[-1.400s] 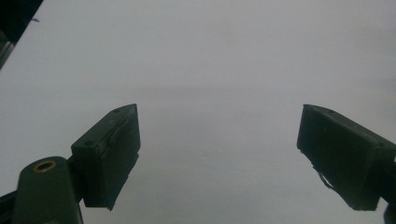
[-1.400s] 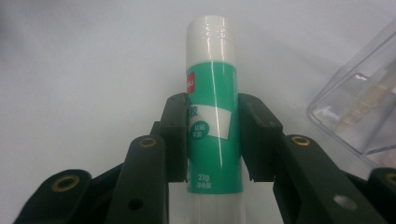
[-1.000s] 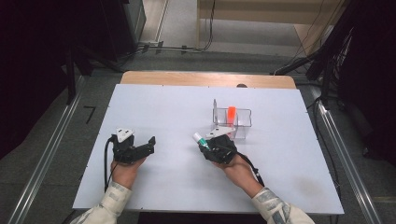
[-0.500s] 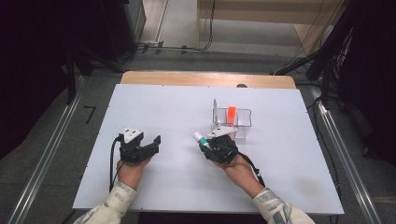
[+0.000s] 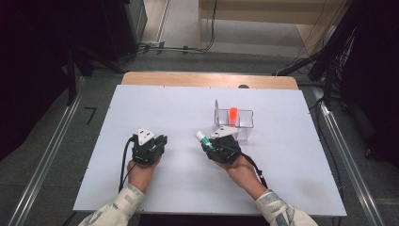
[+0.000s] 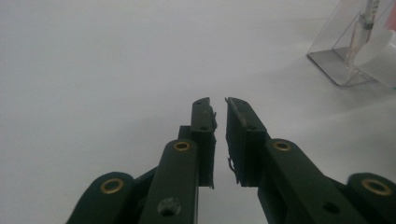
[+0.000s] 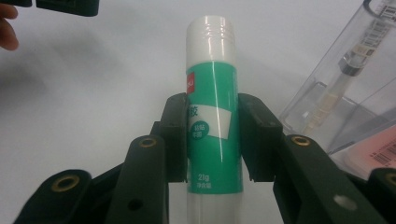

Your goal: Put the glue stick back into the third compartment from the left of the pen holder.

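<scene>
The right gripper [image 7: 212, 135] clamps a green glue stick [image 7: 212, 121] just left of the clear organizer [image 5: 237, 123]. The left gripper [image 6: 219, 116], well apart at the left, has just been closing on nothing, its jaws a sliver apart over the white table [image 5: 179, 108].

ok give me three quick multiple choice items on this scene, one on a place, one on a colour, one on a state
1. Where is the clear box?
A. beyond the right gripper
B. beside the left gripper
C. on the floor

2. What colour is the glue stick body?
A. red
B. green with a white cap
C. black

3. How do the left gripper's jaws stand?
A. clamped on the glue stick
B. spread wide
C. nearly shut, with nothing between them

Answers:
1. A, since the high view shows the box on the table just past the right gripper.
2. B, since the right gripper view shows green with a white cap.
3. C, since the left gripper view shows a thin empty gap; the jaws have just been closing.
</scene>
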A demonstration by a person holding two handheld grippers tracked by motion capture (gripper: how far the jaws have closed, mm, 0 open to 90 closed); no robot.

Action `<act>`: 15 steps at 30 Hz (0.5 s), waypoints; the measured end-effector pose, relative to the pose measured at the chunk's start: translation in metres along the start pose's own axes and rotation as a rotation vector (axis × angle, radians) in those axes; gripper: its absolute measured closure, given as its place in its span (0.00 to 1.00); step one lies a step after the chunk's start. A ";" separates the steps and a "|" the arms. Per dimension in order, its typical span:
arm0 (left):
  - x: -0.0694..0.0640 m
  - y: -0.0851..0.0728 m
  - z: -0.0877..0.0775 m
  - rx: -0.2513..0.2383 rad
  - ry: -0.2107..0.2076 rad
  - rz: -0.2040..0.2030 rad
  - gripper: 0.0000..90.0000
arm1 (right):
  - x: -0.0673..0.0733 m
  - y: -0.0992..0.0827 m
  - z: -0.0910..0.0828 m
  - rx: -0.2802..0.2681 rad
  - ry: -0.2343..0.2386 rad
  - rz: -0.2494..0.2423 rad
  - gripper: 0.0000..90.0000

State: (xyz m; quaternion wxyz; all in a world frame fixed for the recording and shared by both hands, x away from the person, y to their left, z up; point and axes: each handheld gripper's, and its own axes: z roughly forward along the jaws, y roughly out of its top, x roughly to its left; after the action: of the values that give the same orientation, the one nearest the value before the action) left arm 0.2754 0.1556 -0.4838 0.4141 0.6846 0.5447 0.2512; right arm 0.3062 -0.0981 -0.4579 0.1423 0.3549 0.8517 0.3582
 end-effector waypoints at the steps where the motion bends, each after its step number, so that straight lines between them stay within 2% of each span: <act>1: -0.001 0.000 0.000 -0.003 0.000 0.004 0.92 | 0.000 0.000 -0.001 0.001 -0.001 -0.001 0.71; 6: -0.007 0.002 0.001 -0.008 -0.007 0.013 0.99 | -0.001 0.001 -0.003 -0.011 -0.003 -0.003 0.71; 15: -0.024 0.008 0.009 0.002 -0.056 0.033 1.00 | 0.000 0.002 -0.008 -0.040 0.001 0.000 0.71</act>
State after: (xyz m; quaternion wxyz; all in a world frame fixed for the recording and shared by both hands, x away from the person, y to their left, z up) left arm 0.2803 0.1296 -0.4797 0.4242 0.7007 0.5219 0.2380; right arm 0.3036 -0.1015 -0.4504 0.1489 0.3519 0.8445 0.3752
